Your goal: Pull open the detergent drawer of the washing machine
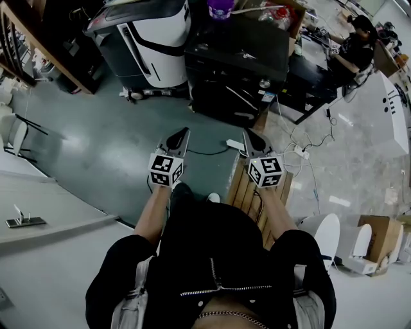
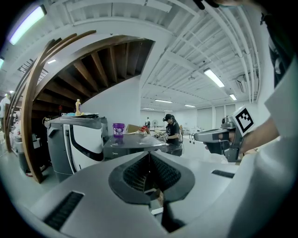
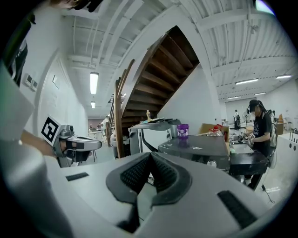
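A dark washing machine point(image 1: 239, 61) stands across the floor ahead of me, with a purple cup point(image 1: 220, 8) on its top. I cannot make out its detergent drawer. My left gripper point(image 1: 184, 131) and right gripper point(image 1: 246, 132) are held side by side in the air, well short of the machine and pointing at it. Both are shut with nothing between the pads. The left gripper view has its own closed jaws point(image 2: 149, 154) in front of the machine point(image 2: 135, 145). The right gripper view also shows closed jaws point(image 3: 150, 155) and the machine point(image 3: 201, 149).
A grey and white appliance point(image 1: 149, 40) stands left of the washing machine. A wooden pallet point(image 1: 247, 187), a power strip point(image 1: 235, 145) and cables lie on the floor under my hands. A person point(image 1: 354, 46) works at a desk far right. A cardboard box point(image 1: 380, 236) sits lower right.
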The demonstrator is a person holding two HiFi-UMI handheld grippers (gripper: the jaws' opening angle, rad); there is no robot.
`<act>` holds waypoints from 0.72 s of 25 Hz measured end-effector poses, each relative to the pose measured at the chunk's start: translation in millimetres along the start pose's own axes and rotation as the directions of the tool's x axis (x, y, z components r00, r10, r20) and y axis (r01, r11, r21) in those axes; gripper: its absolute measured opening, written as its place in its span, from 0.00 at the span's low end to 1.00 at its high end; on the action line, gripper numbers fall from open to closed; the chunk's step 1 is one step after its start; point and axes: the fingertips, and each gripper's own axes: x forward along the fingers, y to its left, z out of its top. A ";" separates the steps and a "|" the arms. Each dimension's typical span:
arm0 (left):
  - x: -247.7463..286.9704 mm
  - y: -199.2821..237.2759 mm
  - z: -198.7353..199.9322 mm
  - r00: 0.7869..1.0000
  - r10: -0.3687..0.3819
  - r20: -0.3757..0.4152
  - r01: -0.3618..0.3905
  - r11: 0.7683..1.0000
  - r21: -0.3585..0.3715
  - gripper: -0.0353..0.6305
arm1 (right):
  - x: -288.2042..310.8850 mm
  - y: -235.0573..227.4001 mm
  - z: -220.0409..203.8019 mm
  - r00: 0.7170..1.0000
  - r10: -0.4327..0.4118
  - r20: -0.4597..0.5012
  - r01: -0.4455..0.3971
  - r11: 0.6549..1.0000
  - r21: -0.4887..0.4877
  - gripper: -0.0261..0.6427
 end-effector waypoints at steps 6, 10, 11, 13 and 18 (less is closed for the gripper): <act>0.1 4.8 -2.3 1.000 0.016 -0.013 -0.016 1.000 -0.004 0.09 | 9.8 0.3 1.8 1.000 0.027 0.008 -0.027 1.000 0.007 0.05; 8.6 14.0 -1.3 1.000 0.015 -0.015 -0.016 1.000 -0.009 0.09 | 22.0 -2.7 4.3 0.999 0.030 0.013 -0.030 0.999 0.019 0.05; 11.9 16.3 -1.5 1.000 0.012 -0.017 -0.012 1.000 -0.009 0.09 | 25.4 -3.5 4.8 0.999 0.030 0.013 -0.030 0.999 0.020 0.05; 20.9 21.9 -1.7 1.000 0.004 -0.020 -0.004 1.000 -0.009 0.09 | 33.5 -7.2 5.5 1.000 0.026 0.013 -0.026 0.999 0.022 0.05; 53.1 45.1 0.2 1.000 -0.018 -0.023 0.018 1.000 -0.019 0.09 | 62.5 -22.7 5.5 1.000 0.002 -0.003 -0.002 0.999 0.039 0.05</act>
